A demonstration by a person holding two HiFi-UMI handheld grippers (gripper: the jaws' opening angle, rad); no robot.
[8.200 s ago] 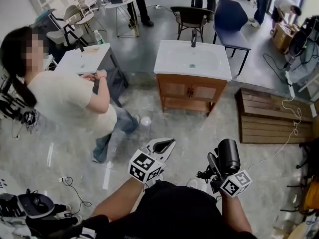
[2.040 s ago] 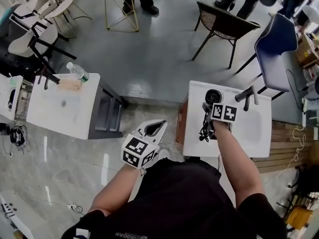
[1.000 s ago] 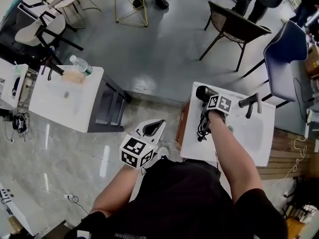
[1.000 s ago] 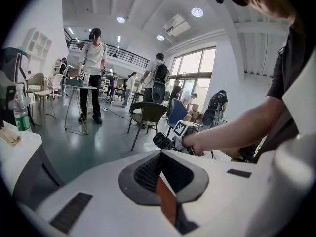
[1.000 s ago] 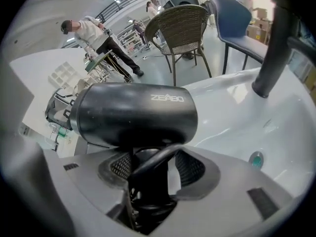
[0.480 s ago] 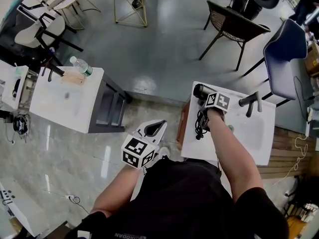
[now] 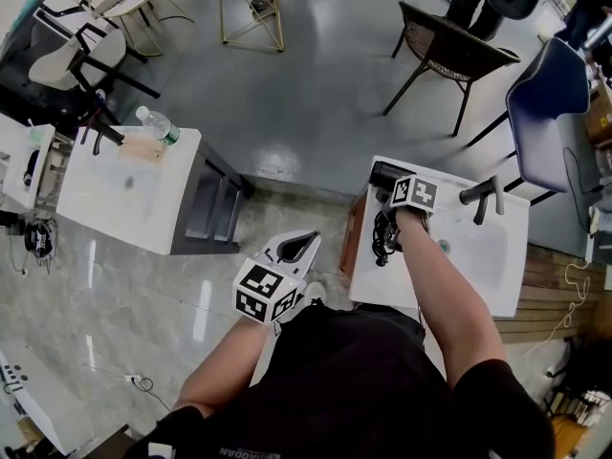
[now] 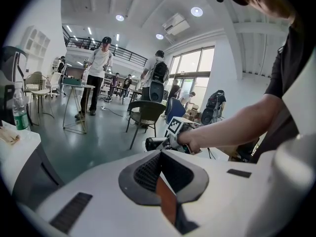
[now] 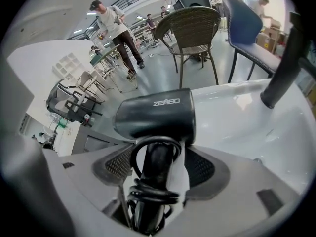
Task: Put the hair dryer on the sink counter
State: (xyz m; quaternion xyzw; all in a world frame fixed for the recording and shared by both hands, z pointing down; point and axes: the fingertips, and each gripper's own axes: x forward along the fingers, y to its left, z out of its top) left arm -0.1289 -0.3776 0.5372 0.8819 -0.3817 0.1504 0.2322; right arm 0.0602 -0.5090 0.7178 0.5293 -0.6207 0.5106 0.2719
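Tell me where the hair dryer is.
Head view, right side: the hair dryer lies on the sink counter at its far left corner, left of the faucet, its handle between the right tongs, which have just been opening.

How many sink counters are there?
2: right sink counter with the hair dryer; left sink counter with a water bottle. A cut-off white unit far left may be a third.

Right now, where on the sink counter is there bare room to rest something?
Bare: the front-left corner of the sink counter, in front of the cord; also the right rim, past the faucet. Crowded: the back-left corner, where the hair dryer lies.
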